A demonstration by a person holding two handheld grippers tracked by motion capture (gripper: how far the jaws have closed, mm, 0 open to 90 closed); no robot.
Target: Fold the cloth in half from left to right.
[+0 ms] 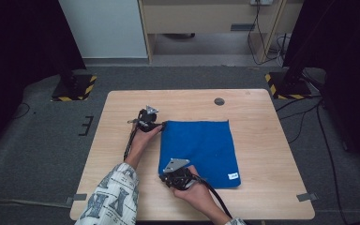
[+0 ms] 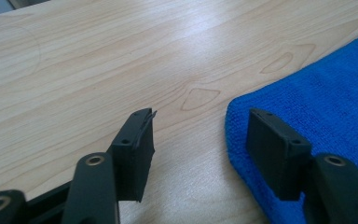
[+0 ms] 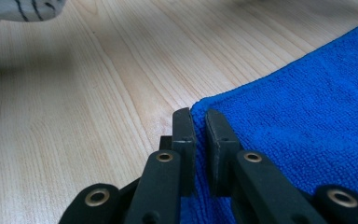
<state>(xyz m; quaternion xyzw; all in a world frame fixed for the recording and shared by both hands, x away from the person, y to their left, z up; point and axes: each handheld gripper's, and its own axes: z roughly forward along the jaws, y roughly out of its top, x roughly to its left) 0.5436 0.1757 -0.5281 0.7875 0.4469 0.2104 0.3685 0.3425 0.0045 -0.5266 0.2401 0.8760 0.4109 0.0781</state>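
My right hand-held gripper (image 1: pixel 168 177) sits closest to me, its jaws clamped on the near left corner of the blue cloth (image 1: pixel 199 150); in the right gripper view the cloth's edge is pinched between the two black pads (image 3: pixel 185 135). The cloth itself lies flat and spread on the bench (image 1: pixel 262 140), right of centre, a small white label at its near right corner. My left hand-held gripper (image 1: pixel 161 123) is at the far left corner: in the left gripper view its jaws stand apart, one pad over bare wood, the other over the cloth's edge, so the corner lies between them but is not yet gripped.

As I judge it, the job is folding or lifting this cloth, and it has barely begun: one corner is secured, the second is about to be taken, and no fold shows yet.

My left forearm, in a patterned sleeve (image 1: pixel 110 199), reaches forward along the cloth's left side; my right hand (image 1: pixel 194 190) rests low near the bench's front edge, the gripper pointing left toward the corner.
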